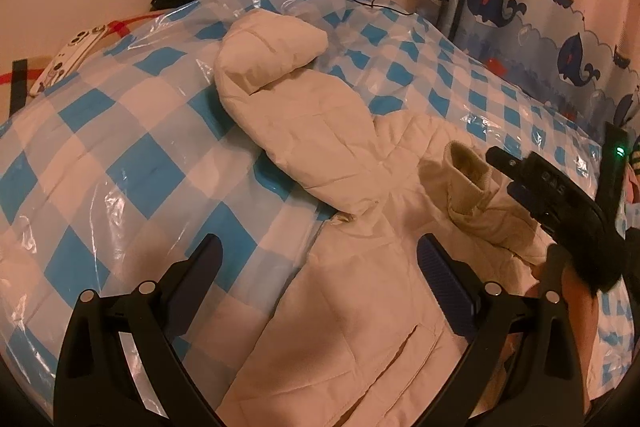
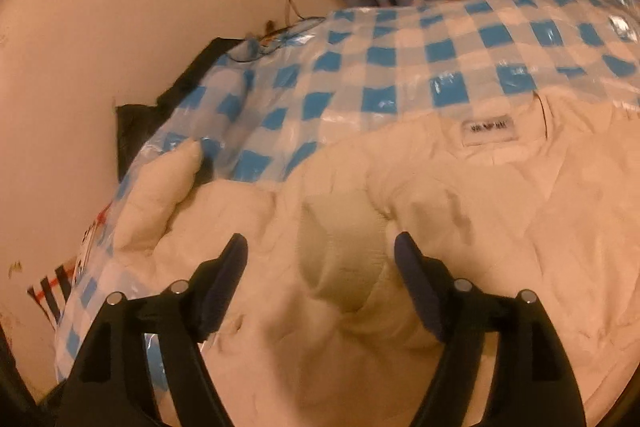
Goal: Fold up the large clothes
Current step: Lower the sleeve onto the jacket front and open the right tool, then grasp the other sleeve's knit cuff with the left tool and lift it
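Both grippers (image 1: 320, 267) (image 2: 320, 267) agape (jacket (image 1: 360, 307) unheld)

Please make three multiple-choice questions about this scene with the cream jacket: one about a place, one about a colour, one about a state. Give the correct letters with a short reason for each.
1. Where does the ribbed sleeve cuff lie?
A. folded in on the jacket's body, ahead of the right gripper
B. hanging off the bed's edge
C. under the phone

2. What colours is the plastic sheet under the padded jacket?
A. red and black
B. blue and white checks
C. plain green

3. How is the right gripper?
A. shut on the cuff
B. shut on the sheet
C. open, pads off the cloth

Answers:
1 A: the right wrist view shows the cuff resting on the jacket, between the spread fingers.
2 B: blue and white squares show in both views.
3 C: both fingers stand apart, gaps either side of the cuff. The left gripper is open too.
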Motion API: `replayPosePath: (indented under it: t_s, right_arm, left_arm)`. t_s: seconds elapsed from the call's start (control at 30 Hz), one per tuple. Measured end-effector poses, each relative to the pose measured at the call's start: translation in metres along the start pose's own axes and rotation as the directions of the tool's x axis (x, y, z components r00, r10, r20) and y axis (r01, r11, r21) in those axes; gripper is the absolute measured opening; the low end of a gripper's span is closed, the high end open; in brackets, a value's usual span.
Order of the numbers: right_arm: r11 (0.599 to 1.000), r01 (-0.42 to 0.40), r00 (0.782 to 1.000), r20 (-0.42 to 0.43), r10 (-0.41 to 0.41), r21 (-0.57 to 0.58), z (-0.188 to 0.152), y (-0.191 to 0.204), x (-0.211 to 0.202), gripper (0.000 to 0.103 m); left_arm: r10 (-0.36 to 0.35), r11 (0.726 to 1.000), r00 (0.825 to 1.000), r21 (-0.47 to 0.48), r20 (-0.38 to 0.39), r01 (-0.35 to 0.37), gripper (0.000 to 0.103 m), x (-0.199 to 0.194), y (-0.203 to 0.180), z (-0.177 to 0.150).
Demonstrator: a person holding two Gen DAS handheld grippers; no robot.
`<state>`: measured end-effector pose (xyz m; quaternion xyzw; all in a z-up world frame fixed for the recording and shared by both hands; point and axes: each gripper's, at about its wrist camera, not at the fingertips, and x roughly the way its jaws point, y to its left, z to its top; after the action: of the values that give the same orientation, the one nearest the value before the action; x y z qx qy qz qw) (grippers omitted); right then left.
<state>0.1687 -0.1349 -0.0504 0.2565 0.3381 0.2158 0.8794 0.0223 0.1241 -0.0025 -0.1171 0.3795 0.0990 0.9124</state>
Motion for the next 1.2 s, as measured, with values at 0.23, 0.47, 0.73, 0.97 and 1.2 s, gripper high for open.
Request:
replayPosePath:
  t_s: [0.23,0.47,0.73,0.97,1.2]
  right_arm:
    - [0.999,0.036,0.974,-0.223,-0.034,0.006,-0.01,-0.014,0.052,0.084]
    - [1.0,0.018,0.998,-0.059,-0.019,-0.015,-0.01,-0.024,-0.05,0.084]
    - [0.974,0.169,0.984,-0.081,-0.158,0.153,-0.088,-0.147,-0.141,0.089]
    - [0.979,0.185,0.981,-0.079,-0.179,0.083,-0.097,-0.141,-0.132,0.097]
    - [0.977,0.177,0.982,-0.089,-0.167,0.118,-0.096,-0.146,-0.13,0.097]
  left_arm:
    - [0.016,0.999,1.0,0.044,0.02,-0.017,0.094,-0.002,-0.01,-0.001]
    - [0.05,0.994,0.998,0.092,0.042,-0.054,0.094,-0.003,-0.02,-0.002]
    - [0.143,0.955,0.981,0.242,0.135,-0.172,0.094,-0.006,-0.055,-0.012]
    - [0.192,0.832,0.94,0.461,0.281,-0.308,0.094,0.015,-0.094,0.035]
    - [0.059,0.977,0.995,0.202,0.082,-0.074,0.094,0.079,-0.005,0.18]
